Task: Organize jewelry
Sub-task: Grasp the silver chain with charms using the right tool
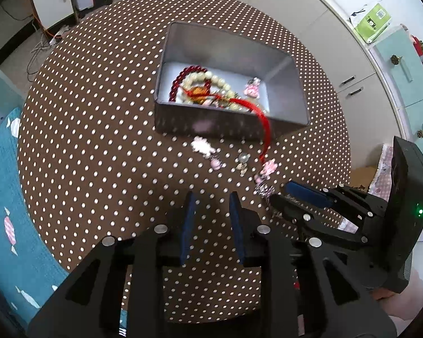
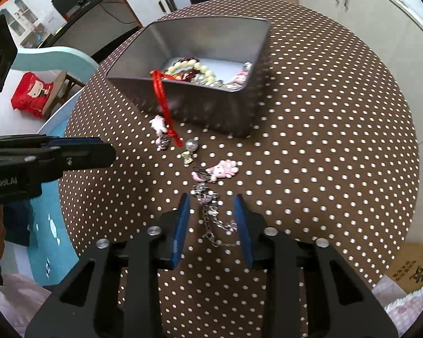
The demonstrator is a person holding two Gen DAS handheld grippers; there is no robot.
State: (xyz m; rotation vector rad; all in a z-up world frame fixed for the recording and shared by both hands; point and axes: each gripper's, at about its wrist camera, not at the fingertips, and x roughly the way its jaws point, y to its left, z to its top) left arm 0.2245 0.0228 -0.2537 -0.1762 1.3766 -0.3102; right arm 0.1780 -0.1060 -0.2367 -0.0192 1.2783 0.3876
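A grey metal box [image 1: 228,128] [image 2: 211,107] on the dotted table holds red and cream bead bracelets [image 1: 200,84] [image 2: 189,70] and a pink charm [image 1: 252,87]. A red cord [image 1: 263,124] [image 2: 163,98] hangs over its front wall onto the table. Loose pink charms [image 1: 203,146] [image 2: 222,169], a pearl piece [image 1: 244,159] [image 2: 191,144] and a silver chain [image 2: 211,214] lie in front. My left gripper [image 1: 211,205] is open and empty above the cloth. My right gripper [image 2: 211,208] is open around the chain; it also shows in the left wrist view [image 1: 287,194].
The round table has a brown polka-dot cloth [image 1: 98,140] [image 2: 324,140]. A blue chair [image 1: 2,197] [image 2: 56,62] stands at the left. White cabinets [image 1: 310,28] [image 2: 366,14] line the back right. A cardboard box [image 2: 409,270] sits low right.
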